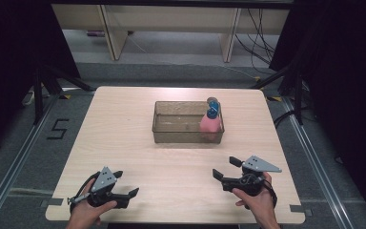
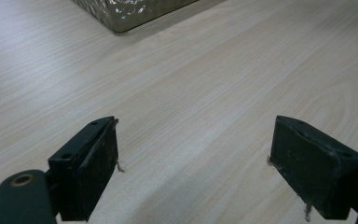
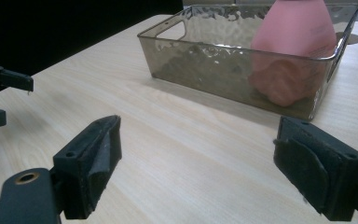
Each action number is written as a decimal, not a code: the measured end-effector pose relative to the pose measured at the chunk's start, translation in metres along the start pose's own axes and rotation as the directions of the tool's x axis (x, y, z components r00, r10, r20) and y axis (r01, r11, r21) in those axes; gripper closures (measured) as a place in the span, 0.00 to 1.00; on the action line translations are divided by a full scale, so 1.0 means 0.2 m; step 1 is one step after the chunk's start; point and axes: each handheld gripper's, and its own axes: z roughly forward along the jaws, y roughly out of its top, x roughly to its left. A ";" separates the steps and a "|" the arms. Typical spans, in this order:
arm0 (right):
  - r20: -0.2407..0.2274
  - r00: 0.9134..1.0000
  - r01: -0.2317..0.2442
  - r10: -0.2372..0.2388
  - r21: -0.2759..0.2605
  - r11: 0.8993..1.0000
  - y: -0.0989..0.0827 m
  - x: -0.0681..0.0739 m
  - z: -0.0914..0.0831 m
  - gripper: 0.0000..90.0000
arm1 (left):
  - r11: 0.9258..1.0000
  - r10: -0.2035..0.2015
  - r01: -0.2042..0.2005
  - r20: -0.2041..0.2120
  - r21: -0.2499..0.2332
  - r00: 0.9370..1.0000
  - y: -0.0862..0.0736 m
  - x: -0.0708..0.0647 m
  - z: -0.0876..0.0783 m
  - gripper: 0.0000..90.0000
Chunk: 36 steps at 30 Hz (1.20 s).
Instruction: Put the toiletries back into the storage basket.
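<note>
A smoky clear plastic bin (image 1: 155, 122) stands at the table's middle. Inside its right end a pink bottle (image 1: 209, 125) with a blue cap stands upright. In the right gripper view the bin (image 3: 200, 65) lies ahead, with the pink bottle (image 3: 293, 42) at its right end behind the wall. My left gripper (image 1: 126, 183) rests open near the front left edge, with bare wood between its jaws (image 2: 193, 163). At the front right my right gripper (image 1: 226, 168) is open too, holds nothing (image 3: 196, 172), and points toward the bin.
The light wooden table (image 1: 124, 138) has bare wood around the bin. A corner of the bin (image 2: 130, 14) shows at the top of the left gripper view. Dark stands and cables flank the table on the floor. The left gripper's jaws (image 3: 0, 93) appear at the far left of the right gripper view.
</note>
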 end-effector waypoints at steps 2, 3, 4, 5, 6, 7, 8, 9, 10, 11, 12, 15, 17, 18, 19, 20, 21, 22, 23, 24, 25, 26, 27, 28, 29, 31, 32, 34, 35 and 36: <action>0.005 1.000 0.007 -0.007 0.011 1.000 -0.01 0.00 -0.01 0.18 | 1.000 -0.008 0.008 0.003 -0.008 1.000 0.00 0.00 0.00 0.16; 0.005 1.000 0.007 -0.007 0.011 1.000 -0.01 0.00 -0.01 0.18 | 1.000 -0.008 0.008 0.003 -0.008 1.000 0.00 0.00 0.00 0.16; 0.003 1.000 -0.008 0.008 0.004 1.000 -0.01 0.01 -0.02 0.18 | 1.000 -0.004 0.004 0.001 0.004 1.000 0.00 0.00 0.00 0.16; 0.001 1.000 -0.009 0.009 0.012 1.000 -0.01 0.01 -0.02 0.18 | 1.000 -0.005 0.005 0.001 0.002 1.000 0.00 0.00 0.00 0.16; -0.007 1.000 -0.010 0.010 0.008 1.000 -0.02 0.01 -0.02 0.18 | 1.000 -0.005 0.005 0.001 0.002 1.000 0.00 0.00 0.00 0.16; 0.004 1.000 0.007 -0.007 0.006 1.000 -0.02 0.01 -0.03 0.18 | 1.000 0.000 0.000 0.001 0.002 1.000 0.00 0.00 0.00 0.16; -0.007 0.999 -0.036 0.036 0.007 0.999 -0.02 0.03 -0.03 0.18 | 1.000 -0.001 0.001 0.002 0.002 1.000 0.00 0.00 0.00 0.16; -0.001 1.000 0.002 -0.002 -0.009 1.000 -0.02 0.02 -0.03 0.18 | 1.000 0.000 0.000 0.003 0.002 1.000 0.00 0.00 0.00 0.16; 0.002 1.000 0.003 -0.003 0.003 1.000 -0.03 0.02 -0.04 0.18 | 1.000 -0.003 0.003 0.003 -0.002 1.000 0.00 0.00 0.00 0.16; -0.008 1.000 -0.005 0.005 0.000 1.000 -0.03 0.02 -0.04 0.18 | 1.000 -0.004 0.004 0.003 -0.004 1.000 0.00 0.00 0.00 0.16; 0.002 1.000 0.001 -0.001 0.004 1.000 -0.03 0.02 -0.05 0.18 | 1.000 -0.005 0.005 0.003 -0.005 1.000 0.00 0.00 0.00 0.16; -0.002 1.000 -0.022 0.022 0.002 1.000 -0.04 0.03 -0.06 0.18 | 1.000 -0.005 0.005 0.004 -0.004 1.000 0.00 0.00 0.00 0.16; 0.000 0.999 -0.044 0.044 0.011 0.999 -0.04 0.04 -0.07 0.18 | 1.000 -0.002 0.002 0.005 -0.003 1.000 0.00 0.00 0.00 0.16; -0.006 1.000 -0.018 0.018 -0.002 1.000 -0.05 0.03 -0.07 0.18 | 1.000 -0.004 0.004 0.006 -0.005 1.000 0.00 0.00 0.00 0.16; 0.006 0.999 -0.045 0.045 0.010 0.999 -0.05 0.05 -0.08 0.18 | 1.000 0.001 -0.001 0.005 -0.001 1.000 0.00 0.00 -0.01 0.16; 0.004 1.000 -0.010 0.010 0.006 1.000 -0.05 0.04 -0.09 0.18 | 1.000 0.000 0.000 0.005 -0.002 1.000 0.00 0.00 0.00 0.16; 0.008 0.999 -0.041 0.041 0.016 0.999 -0.06 0.05 -0.10 0.18 | 1.000 -0.004 0.004 0.005 -0.004 1.000 0.00 0.00 0.00 0.16; 0.008 0.999 -0.041 0.041 0.016 0.999 -0.06 0.05 -0.10 0.18 | 1.000 -0.004 0.004 0.005 -0.004 1.000 0.00 0.00 0.00 0.16; -0.014 0.999 -0.032 0.033 0.019 0.999 -0.06 0.04 -0.10 0.18 | 1.000 -0.003 0.003 0.006 -0.002 1.000 0.00 0.00 0.00 0.16; -0.009 0.999 -0.042 0.042 0.025 0.999 -0.07 0.04 -0.11 0.18 | 1.000 -0.005 0.005 0.007 -0.003 1.000 0.00 -0.01 0.00 0.16; -0.007 0.999 -0.042 0.042 0.016 0.999 -0.07 0.05 -0.11 0.18 | 1.000 -0.003 0.003 0.007 -0.001 1.000 0.00 -0.01 0.00 0.16; 0.001 1.000 -0.023 0.023 0.014 1.000 -0.08 0.04 -0.11 0.18 | 1.000 -0.004 0.004 0.008 -0.001 1.000 0.00 -0.01 0.00 0.16; -0.010 0.998 -0.068 0.068 0.017 0.998 -0.08 0.06 -0.11 0.18 | 1.000 -0.003 0.003 0.004 0.003 1.000 0.00 -0.01 0.00 0.16; -0.001 0.999 -0.036 0.036 0.017 0.999 -0.09 0.04 -0.11 0.18 | 1.000 -0.003 0.003 0.010 -0.001 1.000 -0.01 -0.01 0.00 0.16; 0.010 1.000 -0.021 0.021 0.021 1.000 -0.09 0.04 -0.12 0.18 | 1.000 -0.004 0.004 0.011 0.000 1.000 0.00 -0.01 0.00 0.16; 0.004 0.999 -0.033 0.033 0.022 0.999 -0.09 0.05 -0.13 0.18 | 1.000 -0.004 0.004 0.010 -0.001 1.000 -0.01 -0.01 0.00 0.16; 0.004 0.999 -0.033 0.033 0.022 0.999 -0.09 0.05 -0.13 0.18 | 1.000 -0.004 0.004 0.010 -0.001 1.000 -0.01 -0.01 0.00 0.16; -0.006 0.999 -0.034 0.034 0.020 0.999 -0.10 0.05 -0.13 0.18 | 1.000 -0.003 0.003 0.008 0.000 1.000 0.00 -0.01 0.00 0.16; 0.006 1.000 -0.030 0.029 0.024 0.999 -0.10 0.05 -0.14 0.18 | 1.000 -0.003 0.003 0.008 -0.001 1.000 0.00 -0.01 0.00 0.16; 0.007 0.998 -0.058 0.058 0.037 0.998 -0.11 0.06 -0.14 0.18 | 1.000 -0.003 0.003 0.008 0.000 1.000 0.00 -0.01 0.00 0.16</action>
